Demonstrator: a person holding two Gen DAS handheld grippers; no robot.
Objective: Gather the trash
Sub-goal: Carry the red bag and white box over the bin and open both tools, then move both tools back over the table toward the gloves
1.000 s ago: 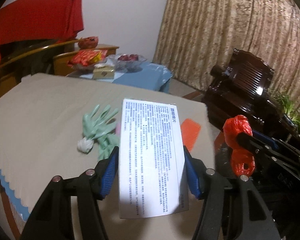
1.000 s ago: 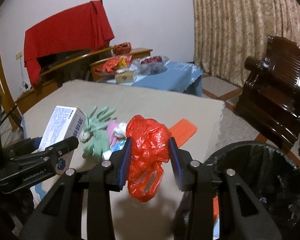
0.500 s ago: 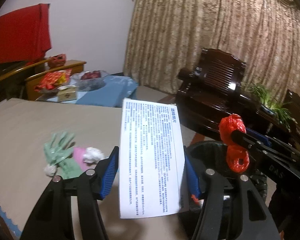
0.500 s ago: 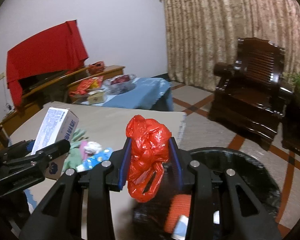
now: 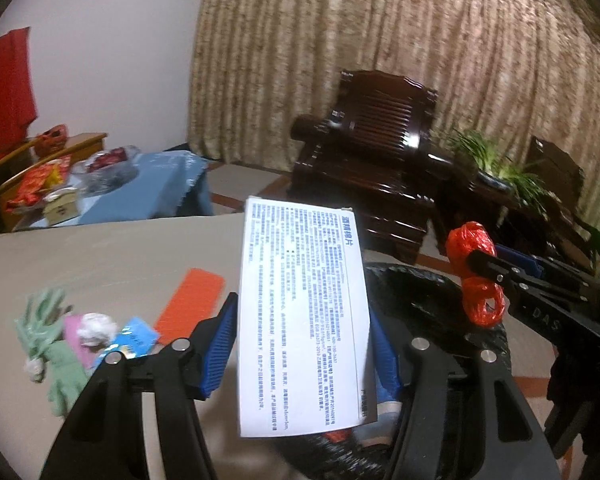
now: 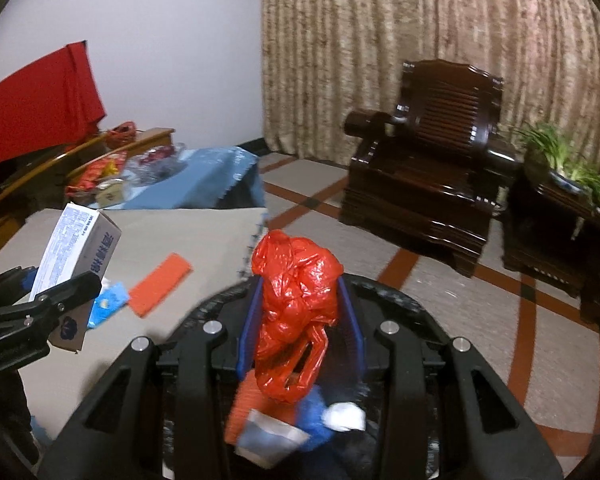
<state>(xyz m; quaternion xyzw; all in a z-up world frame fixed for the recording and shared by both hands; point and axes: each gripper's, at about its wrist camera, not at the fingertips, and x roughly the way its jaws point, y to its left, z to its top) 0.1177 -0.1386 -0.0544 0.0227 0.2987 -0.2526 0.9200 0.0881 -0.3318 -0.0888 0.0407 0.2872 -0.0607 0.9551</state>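
"DAS" on right hand-held gripper [image 5: 485, 268]

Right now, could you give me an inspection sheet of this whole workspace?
Surface: table with beige cloth.
Job's things: white printed box and crumpled red plastic bag, both gripped; black-lined trash bin below, already holding scraps.
Clutter: orange strip, green glove, white wad, blue packet on the cloth.
Grippers: left gripper shut on box; right gripper shut on bag, over bin.
Cables: nothing seen.
Surroundings: dark wooden armchair, curtain, potted plant.
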